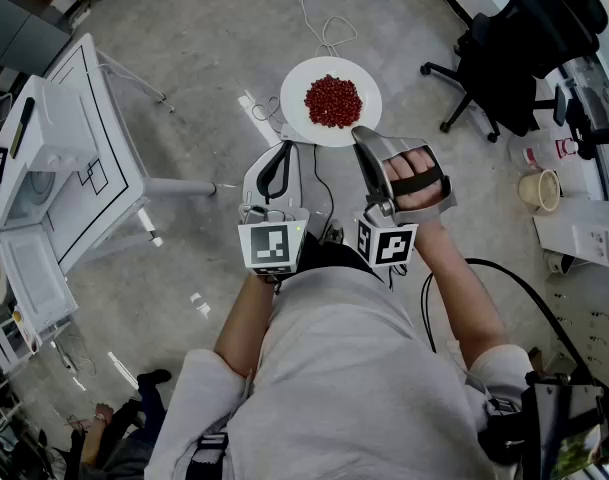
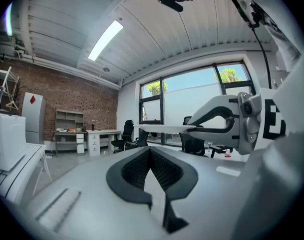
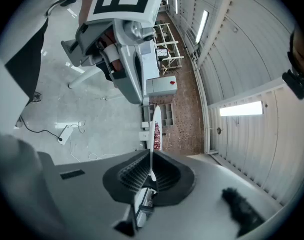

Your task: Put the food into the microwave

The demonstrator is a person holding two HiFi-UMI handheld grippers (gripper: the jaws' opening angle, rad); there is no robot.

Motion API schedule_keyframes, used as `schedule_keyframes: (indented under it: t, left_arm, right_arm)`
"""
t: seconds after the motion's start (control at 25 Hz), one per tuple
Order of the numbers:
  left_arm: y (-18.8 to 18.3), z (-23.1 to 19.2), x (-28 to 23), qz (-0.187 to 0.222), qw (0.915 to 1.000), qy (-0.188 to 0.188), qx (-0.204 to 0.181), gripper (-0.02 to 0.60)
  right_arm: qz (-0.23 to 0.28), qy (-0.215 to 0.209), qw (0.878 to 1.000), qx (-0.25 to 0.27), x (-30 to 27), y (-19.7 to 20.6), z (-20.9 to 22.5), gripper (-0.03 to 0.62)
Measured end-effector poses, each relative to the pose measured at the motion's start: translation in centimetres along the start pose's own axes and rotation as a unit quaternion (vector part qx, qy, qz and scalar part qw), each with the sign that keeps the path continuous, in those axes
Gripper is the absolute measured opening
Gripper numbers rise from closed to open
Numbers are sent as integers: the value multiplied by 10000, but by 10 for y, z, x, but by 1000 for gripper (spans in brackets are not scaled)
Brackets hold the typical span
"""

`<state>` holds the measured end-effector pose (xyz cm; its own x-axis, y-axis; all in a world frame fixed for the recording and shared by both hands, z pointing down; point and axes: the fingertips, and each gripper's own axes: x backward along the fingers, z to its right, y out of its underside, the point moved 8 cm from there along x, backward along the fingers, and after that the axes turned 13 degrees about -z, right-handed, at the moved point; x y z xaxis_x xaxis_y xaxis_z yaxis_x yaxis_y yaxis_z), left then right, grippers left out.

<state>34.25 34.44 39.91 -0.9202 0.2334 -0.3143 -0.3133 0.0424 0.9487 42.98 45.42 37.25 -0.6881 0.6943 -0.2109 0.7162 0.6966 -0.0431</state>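
A white plate (image 1: 330, 101) with a heap of red food (image 1: 333, 101) hangs level over the floor. My right gripper (image 1: 362, 136) is shut on its near rim. The right gripper view shows the plate (image 3: 154, 129) edge-on, running out from between the pads of my right gripper (image 3: 151, 171). My left gripper (image 1: 282, 153) sits just left of the plate, shut and empty, not touching it. In the left gripper view the shut left gripper (image 2: 151, 156) points level, with the plate (image 2: 164, 128) to its right. The white microwave (image 1: 42, 133) stands at the far left with its door (image 1: 29, 273) hanging open.
The microwave rests on a white table (image 1: 102, 168) with thin legs. A power strip (image 1: 256, 106) and cables (image 1: 326, 30) lie on the concrete floor beyond the plate. A black office chair (image 1: 524, 43) and cups (image 1: 540, 188) stand at the right. Another person's feet (image 1: 144, 388) show at lower left.
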Motion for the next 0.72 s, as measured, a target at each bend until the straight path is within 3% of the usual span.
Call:
schedule_keyframes:
  t: [0.32,0.72]
  left_arm:
    - [5,-10,8,-25,10000,-33,37,8]
    - [15,-61,23,-30,9989,-405,246,8]
  right_arm:
    - [69,32,9999,98,1,-15,0,23]
    - [649,136,9972,358,-18,-70,7,23]
